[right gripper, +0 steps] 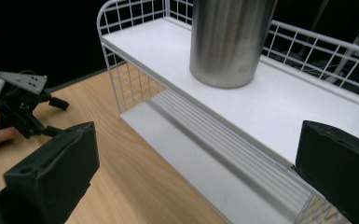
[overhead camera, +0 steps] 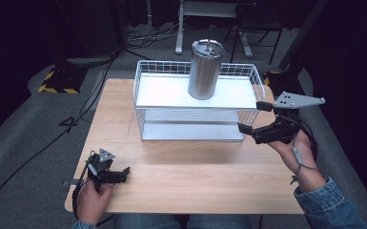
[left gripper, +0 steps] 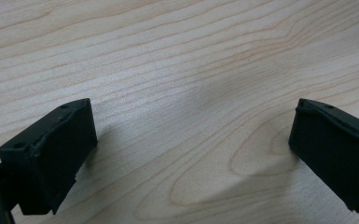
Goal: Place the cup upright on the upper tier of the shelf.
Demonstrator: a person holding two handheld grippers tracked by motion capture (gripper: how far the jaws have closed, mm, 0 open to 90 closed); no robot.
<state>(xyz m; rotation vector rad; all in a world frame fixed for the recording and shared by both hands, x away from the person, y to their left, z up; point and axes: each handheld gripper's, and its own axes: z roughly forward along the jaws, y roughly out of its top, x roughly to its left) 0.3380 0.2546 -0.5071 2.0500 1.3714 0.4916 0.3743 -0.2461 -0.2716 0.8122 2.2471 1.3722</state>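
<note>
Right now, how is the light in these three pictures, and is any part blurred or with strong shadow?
High view: the wooden table and white wire rack are bright, the room behind is nearly black. Left gripper view: soft shadows fall on the wood beside the jaws, which look slightly blurred. Right gripper view: the steel tumbler shows vertical reflections, and the near jaws are out of focus.

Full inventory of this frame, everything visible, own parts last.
Steel tumbler: 1, silver, upright on the rack's top shelf.
Wire rack: 1, white, two shelves, at the table's far side.
Table: 1, light wood.
Floor cables: several, black, left of the table.
Left tool: 1, black, jaws apart, low over the table's near left.
Right tool: 1, black, jaws apart, beside the rack's right end.
</note>
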